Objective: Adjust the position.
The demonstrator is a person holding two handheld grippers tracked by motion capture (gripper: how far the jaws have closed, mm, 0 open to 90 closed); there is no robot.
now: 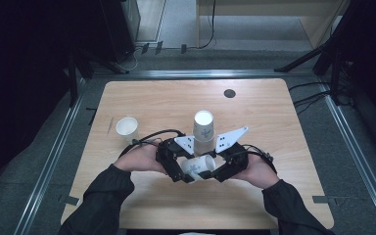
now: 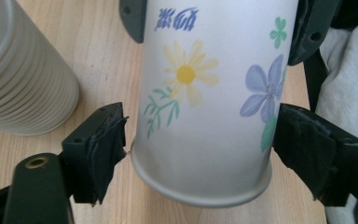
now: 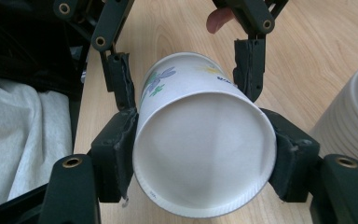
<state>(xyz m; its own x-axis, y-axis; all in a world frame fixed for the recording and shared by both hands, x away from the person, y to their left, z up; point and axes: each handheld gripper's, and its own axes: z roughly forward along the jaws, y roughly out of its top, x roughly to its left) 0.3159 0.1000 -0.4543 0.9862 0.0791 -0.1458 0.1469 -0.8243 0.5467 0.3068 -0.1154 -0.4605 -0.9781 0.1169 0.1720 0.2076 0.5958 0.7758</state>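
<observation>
Your right gripper [image 3: 200,154] clamped the flowered cup [image 3: 200,149], your left gripper [image 2: 200,140] straddled it, jaws slightly apart, blue print unreadable.

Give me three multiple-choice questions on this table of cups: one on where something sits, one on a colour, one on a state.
1. Which side of the inverted cup stack is the plain white cup on, in the high view?
A. left
B. right
C. on top of it

2. What colour is the daisy on the flowered cup?
A. red
B. yellow
C. black

3. How is the flowered cup placed?
A. upright
B. inverted on the stack
C. on its side

Answers:
1. A, it stands apart near the table's left edge.
2. B, its petals and centre are yellow.
3. C, the right gripper clamps it sideways.
</observation>
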